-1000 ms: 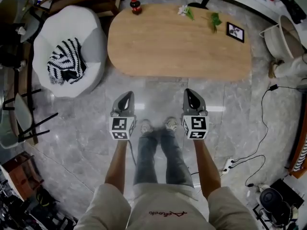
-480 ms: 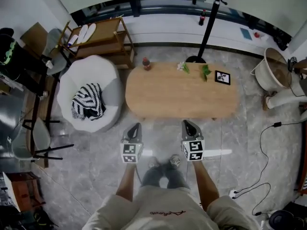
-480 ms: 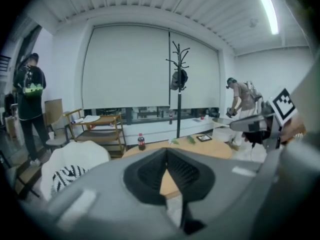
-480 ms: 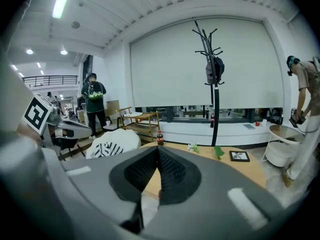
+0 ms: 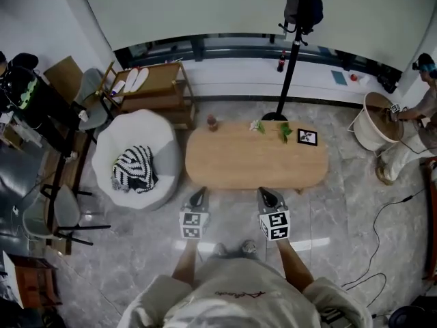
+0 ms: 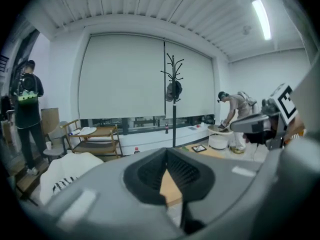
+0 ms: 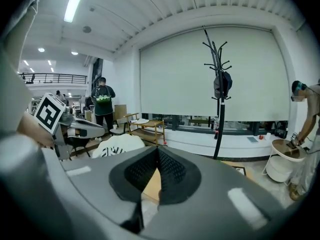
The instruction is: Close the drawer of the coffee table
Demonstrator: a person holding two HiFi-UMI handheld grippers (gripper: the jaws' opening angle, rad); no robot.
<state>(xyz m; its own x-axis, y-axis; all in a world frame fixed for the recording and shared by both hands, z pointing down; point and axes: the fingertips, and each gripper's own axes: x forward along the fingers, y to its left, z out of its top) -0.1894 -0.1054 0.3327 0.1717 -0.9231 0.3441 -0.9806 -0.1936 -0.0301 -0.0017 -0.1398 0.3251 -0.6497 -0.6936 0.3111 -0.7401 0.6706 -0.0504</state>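
Note:
The oval wooden coffee table [image 5: 256, 160] stands ahead of me on the grey marble floor; no drawer shows from above. My left gripper [image 5: 199, 195] and right gripper [image 5: 265, 194] are held side by side just short of the table's near edge, both shut and empty. In the left gripper view the shut jaws [image 6: 167, 171] frame a strip of the tabletop [image 6: 170, 189], and the right gripper [image 6: 260, 124] shows at the right. In the right gripper view the shut jaws [image 7: 157, 171] also frame the tabletop [image 7: 151, 186], with the left gripper [image 7: 75, 129] at the left.
On the table stand a small bottle [image 5: 212, 122], small plants [image 5: 285, 132] and a picture frame [image 5: 307, 137]. A white beanbag [image 5: 140, 159] with a striped cloth lies left of it. A coat stand [image 5: 293, 46], a wooden shelf cart [image 5: 153, 91], a chair [image 5: 51, 210], floor cables [image 5: 382, 244] and people stand around.
The view has pulled up and back: the table now looks smaller and farther, and more of the room shows. Both grippers rose together, staying shut and side by side.

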